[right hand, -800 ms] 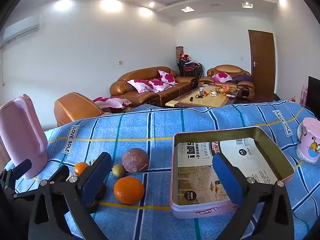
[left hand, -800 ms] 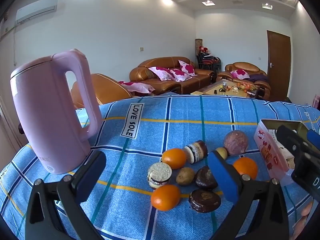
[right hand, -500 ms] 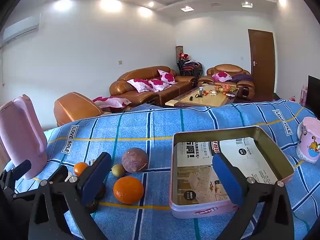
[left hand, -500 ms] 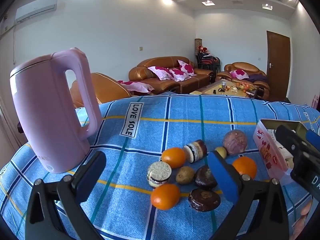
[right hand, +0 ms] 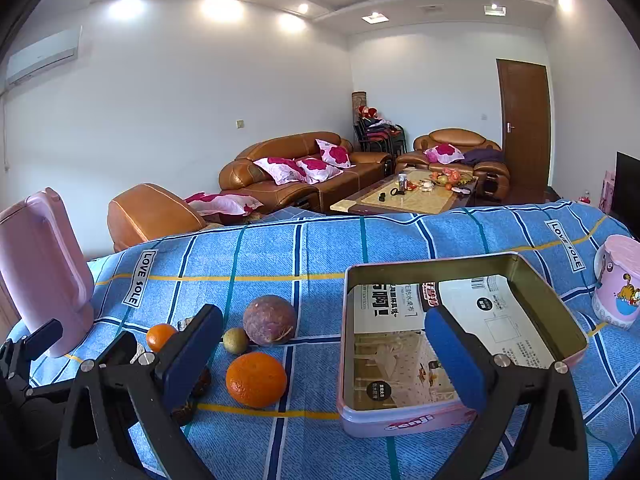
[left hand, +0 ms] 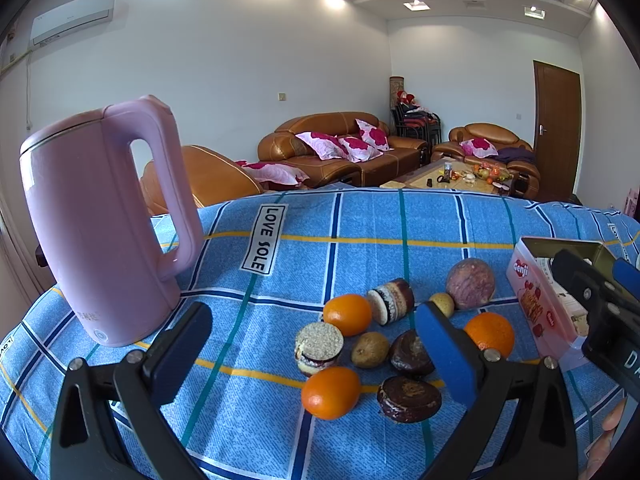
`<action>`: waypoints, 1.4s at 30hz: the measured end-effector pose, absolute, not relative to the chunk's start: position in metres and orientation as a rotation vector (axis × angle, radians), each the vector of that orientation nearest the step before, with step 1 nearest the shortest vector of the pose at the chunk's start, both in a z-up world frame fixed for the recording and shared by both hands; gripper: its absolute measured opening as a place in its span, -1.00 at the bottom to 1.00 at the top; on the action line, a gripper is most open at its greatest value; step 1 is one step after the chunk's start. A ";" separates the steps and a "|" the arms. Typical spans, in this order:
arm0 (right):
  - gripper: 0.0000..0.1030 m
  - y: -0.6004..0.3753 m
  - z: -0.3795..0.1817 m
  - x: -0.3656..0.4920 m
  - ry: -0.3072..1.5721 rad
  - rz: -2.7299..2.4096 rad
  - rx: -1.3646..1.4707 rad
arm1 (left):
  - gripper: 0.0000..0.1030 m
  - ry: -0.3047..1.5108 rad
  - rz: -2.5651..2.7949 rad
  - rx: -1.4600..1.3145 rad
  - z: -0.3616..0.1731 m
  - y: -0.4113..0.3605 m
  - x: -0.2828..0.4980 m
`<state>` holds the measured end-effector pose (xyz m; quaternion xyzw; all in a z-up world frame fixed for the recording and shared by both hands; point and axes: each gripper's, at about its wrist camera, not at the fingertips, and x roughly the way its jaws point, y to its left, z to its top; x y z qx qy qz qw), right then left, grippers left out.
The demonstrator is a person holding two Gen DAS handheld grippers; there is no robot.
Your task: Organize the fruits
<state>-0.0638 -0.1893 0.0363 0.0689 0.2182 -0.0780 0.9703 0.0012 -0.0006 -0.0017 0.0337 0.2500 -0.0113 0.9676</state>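
Left tongs (left hand: 312,344): spread wide, nothing between the blue pads, hanging over the cluster of fruit and snacks.
Right tongs (right hand: 324,344): spread wide as well, holding nothing; one pad lies in front of the snacks, the other in front of the tin.
Desk (left hand: 360,220): covered by a blue checked cloth with yellow and dark lines and "LOVE SOLE" labels.
Oranges: three on the cloth; the nearest orange (left hand: 331,392) lies at the front of the cluster, the middle orange (left hand: 347,314) behind it, the right orange (left hand: 490,334) close to the tin.
Purple fruit (right hand: 269,320): round, mottled, at the back of the group, left of the tin.
Small green fruit (right hand: 235,340): touching or just beside the purple fruit.
Brown fruit (left hand: 370,349): small, in the middle of the cluster, between the snacks.
Snacks: chocolate cakes (left hand: 409,399) and a cream-filled sandwich cake (left hand: 319,348) lie mixed among the fruit.
Tin (right hand: 568,312): pink, rectangular, open, with only printed paper on its floor; right of all the fruit.
Kettle (left hand: 100,220): pink, upright, at the left of the desk.
Pink cup (right hand: 618,286): cartoon print, at the far right.
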 end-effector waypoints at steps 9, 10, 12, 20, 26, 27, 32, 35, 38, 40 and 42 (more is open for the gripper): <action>0.98 -0.189 0.036 -0.064 0.448 -0.159 0.141 | 1.00 0.507 -0.023 0.067 -0.002 0.000 -0.001; 0.98 -0.189 0.036 -0.064 0.447 -0.159 0.141 | 1.00 0.507 -0.023 0.066 -0.002 0.000 -0.001; 0.98 -0.188 0.036 -0.064 0.446 -0.159 0.140 | 1.00 0.507 -0.022 0.067 -0.002 0.000 -0.001; 0.98 -0.188 0.036 -0.063 0.447 -0.158 0.139 | 1.00 0.511 -0.024 0.066 -0.002 0.000 -0.001; 0.98 -0.188 0.036 -0.063 0.447 -0.157 0.138 | 1.00 0.512 -0.023 0.065 -0.004 0.000 -0.001; 0.98 -0.188 0.036 -0.063 0.447 -0.158 0.137 | 1.00 0.513 -0.023 0.065 -0.004 0.000 -0.001; 0.98 -0.189 0.036 -0.063 0.448 -0.158 0.138 | 1.00 0.513 -0.023 0.065 -0.004 0.000 -0.001; 0.98 -0.189 0.036 -0.063 0.447 -0.158 0.138 | 1.00 0.514 -0.023 0.065 -0.004 0.000 -0.001; 0.98 -0.188 0.036 -0.063 0.447 -0.160 0.137 | 1.00 0.515 -0.023 0.064 -0.004 0.000 -0.001; 0.98 -0.188 0.036 -0.063 0.447 -0.163 0.137 | 1.00 0.515 -0.023 0.063 -0.004 0.000 -0.001; 0.98 -0.188 0.036 -0.064 0.448 -0.164 0.137 | 1.00 0.515 -0.023 0.064 -0.004 0.000 -0.001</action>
